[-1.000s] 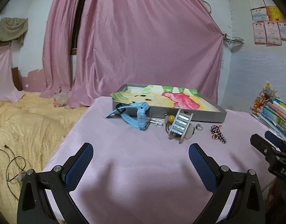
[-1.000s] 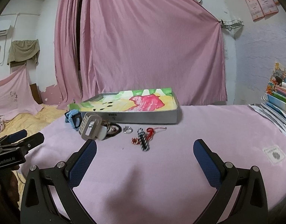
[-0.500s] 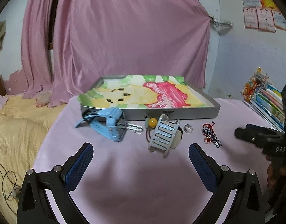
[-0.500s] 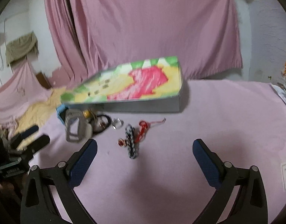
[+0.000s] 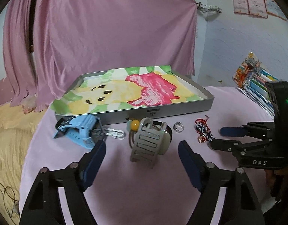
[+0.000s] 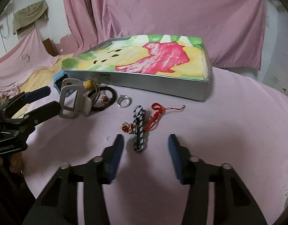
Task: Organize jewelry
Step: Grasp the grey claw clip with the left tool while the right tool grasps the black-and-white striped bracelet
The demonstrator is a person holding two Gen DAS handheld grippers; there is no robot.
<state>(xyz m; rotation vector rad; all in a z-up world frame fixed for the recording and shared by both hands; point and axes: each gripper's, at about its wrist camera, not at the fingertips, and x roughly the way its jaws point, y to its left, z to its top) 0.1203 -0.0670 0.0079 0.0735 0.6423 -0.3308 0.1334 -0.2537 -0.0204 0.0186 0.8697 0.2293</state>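
A grey metal tray [image 5: 181,110] [image 6: 153,82], lined with a colourful drawing, lies on the pink tablecloth. Jewelry lies in front of it. From left to right there are a blue watch [image 5: 78,131], a white chain [image 5: 114,133], a yellow bead [image 5: 135,124], a grey claw clip [image 5: 147,142] [image 6: 70,99] and a silver ring [image 5: 178,126] [image 6: 124,101]. My left gripper [image 5: 142,146] [image 6: 48,99] stands open just before the clip. My right gripper [image 6: 145,139] [image 5: 222,136] is open, its tips either side of a black-and-white braided bracelet [image 6: 139,131]. Beside the bracelet lie a red-stone ring [image 6: 126,128] and a red cord [image 6: 157,114].
A black hair tie [image 6: 106,106] with a second red-stone ring [image 6: 105,99] inside it lies by the clip. Stacked books [image 5: 256,86] stand at the right. A yellow bedcover [image 5: 10,131] drops off beyond the table's left edge. A pink curtain [image 5: 106,28] hangs behind.
Both grippers have moved forward and down toward the jewelry. The gap between each pair of fingers has narrowed. The right one now straddles the braided bracelet.
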